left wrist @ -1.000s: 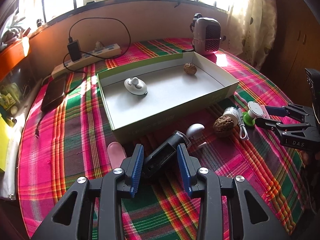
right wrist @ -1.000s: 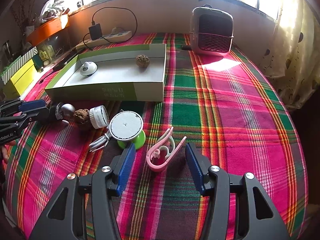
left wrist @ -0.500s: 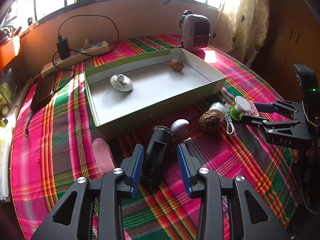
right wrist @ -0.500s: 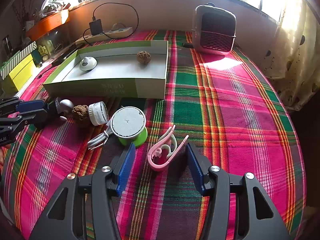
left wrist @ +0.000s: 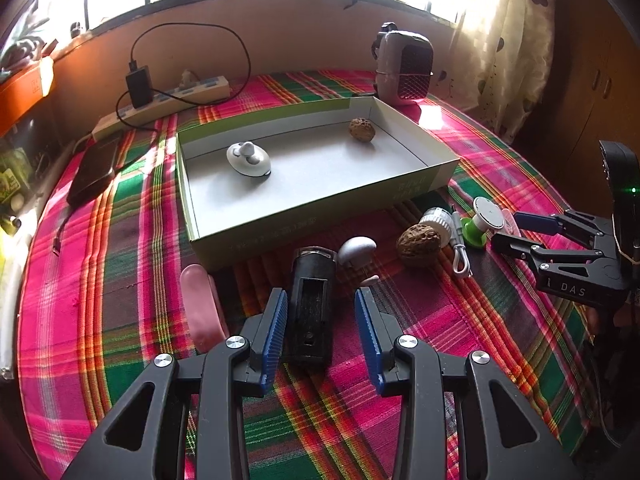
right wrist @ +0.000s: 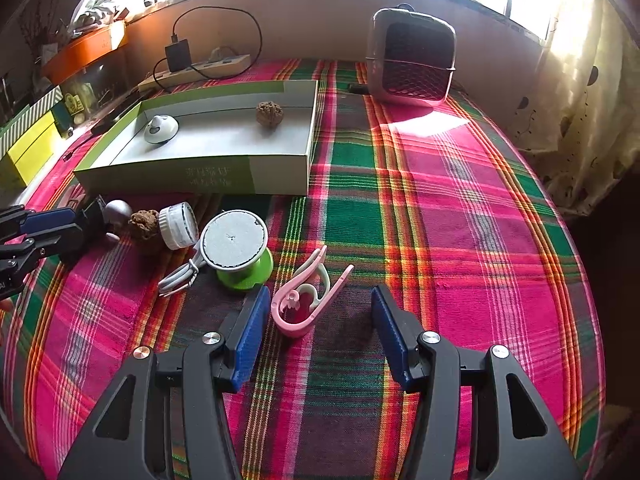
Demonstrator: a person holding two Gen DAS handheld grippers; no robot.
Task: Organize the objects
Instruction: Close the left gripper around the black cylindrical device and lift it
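A shallow green and white box (left wrist: 420, 184) (right wrist: 280, 178) lies on the plaid cloth and holds a white round gadget (left wrist: 248, 158) and a walnut (left wrist: 361, 130). My left gripper (left wrist: 321, 328) is open, its blue pads on either side of a black cylindrical device (left wrist: 312, 304). My right gripper (right wrist: 320, 334) is open around a pink clip (right wrist: 308, 300). Between them lie a silver knob (left wrist: 357, 249), a second walnut (left wrist: 418, 242), a white cap (right wrist: 178, 225), a white cable (right wrist: 180, 276) and a green spool with a white top (right wrist: 236, 250).
A pink oblong thing (left wrist: 198, 304) lies left of the black device. A small heater (right wrist: 410, 58) stands at the back. A power strip with charger (left wrist: 164, 96) and a dark phone (left wrist: 94, 168) lie at the back left. Boxes (right wrist: 28, 144) stand off the left edge.
My left gripper has swung and closed in so the black device now lies straight between its pads. My right gripper has edged forward around the pink clip. Both stay open.
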